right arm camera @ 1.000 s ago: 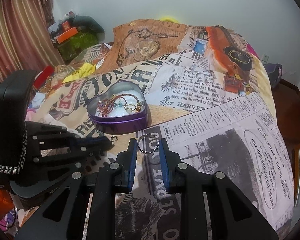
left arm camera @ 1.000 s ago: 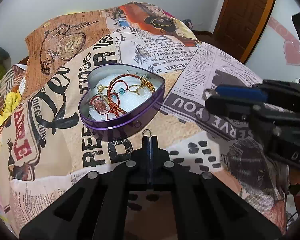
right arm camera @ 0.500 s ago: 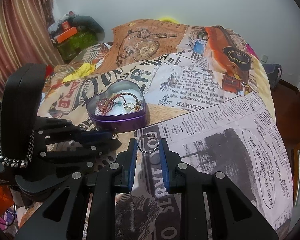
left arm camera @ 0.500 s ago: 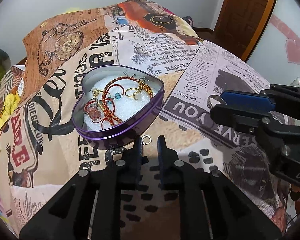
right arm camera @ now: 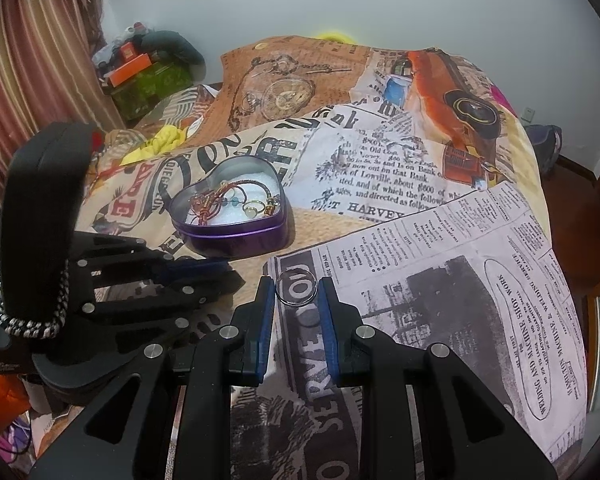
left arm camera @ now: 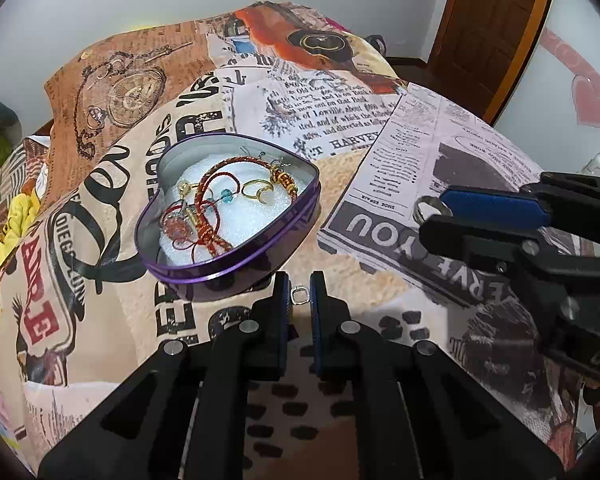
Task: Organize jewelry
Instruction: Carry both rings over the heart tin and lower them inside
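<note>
A purple heart-shaped tin sits on the bed, lined with white foam and holding red cord bracelets, beads and gold rings; it also shows in the right wrist view. My left gripper is open just in front of the tin, with a small silver ring lying between its fingertips. My right gripper holds a larger silver ring between its blue pads above the bedspread; the ring also shows in the left wrist view.
The bed is covered by a newspaper-print bedspread. A wooden door stands at the right. Curtains and a cluttered side shelf are at the left. Yellow cloth lies on the bed's far left.
My left gripper has opened and let go of the small ring, which now lies between its fingers. It moved closer to the tin. The right gripper still holds its ring.
</note>
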The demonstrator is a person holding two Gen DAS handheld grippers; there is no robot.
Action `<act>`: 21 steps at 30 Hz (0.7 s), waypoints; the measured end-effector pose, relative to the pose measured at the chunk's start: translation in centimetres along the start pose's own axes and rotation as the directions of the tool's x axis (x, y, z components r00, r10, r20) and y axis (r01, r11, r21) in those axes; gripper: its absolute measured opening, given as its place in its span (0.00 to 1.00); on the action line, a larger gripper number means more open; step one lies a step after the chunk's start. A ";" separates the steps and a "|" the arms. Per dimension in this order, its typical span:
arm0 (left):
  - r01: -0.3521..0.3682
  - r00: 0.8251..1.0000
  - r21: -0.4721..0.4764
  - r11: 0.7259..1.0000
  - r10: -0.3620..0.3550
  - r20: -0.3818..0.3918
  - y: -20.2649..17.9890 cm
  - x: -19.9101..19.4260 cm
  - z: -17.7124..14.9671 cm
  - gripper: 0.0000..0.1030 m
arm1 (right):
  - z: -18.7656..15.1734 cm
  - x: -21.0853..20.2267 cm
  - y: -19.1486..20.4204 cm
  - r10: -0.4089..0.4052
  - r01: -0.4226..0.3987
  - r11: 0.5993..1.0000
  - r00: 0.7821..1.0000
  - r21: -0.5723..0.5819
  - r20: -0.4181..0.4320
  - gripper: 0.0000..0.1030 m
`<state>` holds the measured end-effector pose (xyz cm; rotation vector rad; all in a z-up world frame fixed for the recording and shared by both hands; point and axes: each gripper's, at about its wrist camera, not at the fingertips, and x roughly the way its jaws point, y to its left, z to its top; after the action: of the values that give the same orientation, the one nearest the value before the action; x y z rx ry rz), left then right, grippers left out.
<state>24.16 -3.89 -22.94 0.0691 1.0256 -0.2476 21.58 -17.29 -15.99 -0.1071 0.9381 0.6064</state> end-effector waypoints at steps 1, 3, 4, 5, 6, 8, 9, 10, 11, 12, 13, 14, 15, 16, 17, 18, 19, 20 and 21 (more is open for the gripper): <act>0.000 1.000 -0.001 1.000 0.000 0.004 0.0 -0.2 -0.1 0.08 | 0.1 0.0 0.1 -0.001 0.001 1.000 1.000 -0.001 0.002 0.19; -0.001 1.000 -0.007 1.000 0.002 0.021 0.2 -1.0 -0.3 0.08 | 0.3 -0.2 0.2 -0.002 0.002 1.000 1.000 -0.004 0.007 0.19; 0.001 1.000 -0.011 1.000 -0.001 0.028 0.4 -1.4 -0.4 0.08 | 0.5 -0.3 0.2 -0.003 0.003 1.000 1.000 -0.005 0.011 0.19; 0.000 0.999 -0.018 1.000 0.001 0.041 0.6 -1.9 -0.5 0.08 | 0.6 -0.4 0.3 -0.004 0.004 1.000 1.000 -0.005 0.016 0.19; -0.004 0.998 -0.026 1.000 0.006 0.056 0.9 -2.6 -0.5 0.08 | 0.7 -0.4 0.3 -0.004 0.004 1.000 1.000 -0.005 0.019 0.19; -0.012 0.996 -0.042 0.999 0.015 0.085 1.4 -3.7 -0.4 0.08 | 1.1 -0.6 0.5 -0.005 0.005 1.000 1.000 -0.004 0.029 0.19; -0.014 0.995 -0.050 0.999 0.019 0.101 1.7 -4.3 -0.3 0.08 | 1.3 -0.7 0.6 -0.005 0.005 1.000 0.999 -0.004 0.034 0.19; -0.016 0.994 -0.055 0.998 0.022 0.112 2.0 -4.7 -0.2 0.08 | 1.5 -0.8 0.7 -0.004 0.004 1.000 0.999 -0.003 0.039 0.19; -0.019 0.992 -0.059 0.998 0.027 0.127 2.3 -5.3 -0.1 0.08 | 1.6 -0.9 0.8 -0.003 0.003 1.000 0.999 -0.004 0.043 0.19; -0.023 0.990 -0.061 0.998 0.031 0.137 2.5 -5.7 0.0 0.08 | 1.8 -1.0 0.9 -0.002 0.003 1.000 0.999 -0.005 0.050 0.19; -0.027 0.988 -0.064 0.998 0.036 0.152 2.7 -6.3 0.2 0.08 | 2.0 -1.1 1.1 -0.002 0.003 1.000 0.998 -0.008 0.055 0.19; -0.029 0.986 -0.065 0.997 0.039 0.161 2.8 -6.6 0.3 0.08 | 2.3 -1.2 1.3 -0.002 0.003 1.000 0.998 -0.010 0.060 0.19; -0.031 0.984 -0.068 0.997 0.042 0.174 3.1 -7.1 0.5 0.08 | 2.5 -1.2 1.4 -0.001 0.002 1.000 0.998 -0.013 0.066 0.19; -0.033 0.982 -0.069 0.997 0.046 0.183 3.2 -7.3 0.6 0.08 | 2.8 -1.3 1.5 0.000 0.001 1.000 0.997 -0.015 0.072 0.19; -0.038 0.980 -0.070 0.997 0.051 0.191 3.3 -7.6 0.7 0.08 | 2.9 -1.4 1.7 0.001 0.000 1.000 0.997 -0.016 0.077 0.19; -0.041 0.979 -0.070 0.997 0.054 0.198 3.4 -7.7 0.7 0.08 | 3.2 -1.4 1.8 0.002 -0.001 1.000 0.997 -0.018 0.083 0.19; -0.040 0.977 -0.070 0.997 0.054 0.205 3.5 -7.9 0.9 0.08 | 3.4 -1.5 1.9 0.003 -0.002 1.000 0.996 -0.019 0.088 0.19; -0.040 0.976 -0.072 0.997 0.054 0.212 3.6 -8.1 1.0 0.08 | 3.6 -1.5 1.9 0.004 -0.003 1.000 0.996 -0.020 0.094 0.19; -0.039 0.974 -0.073 0.997 0.055 0.220 3.8 -8.3 1.2 0.08 | 3.8 -1.5 2.0 0.005 -0.003 1.000 0.995 -0.022 0.098 0.19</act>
<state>21.93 1.01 -15.47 0.0033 0.8081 -0.1724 22.63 -14.97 -12.19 -0.0937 0.8370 0.6203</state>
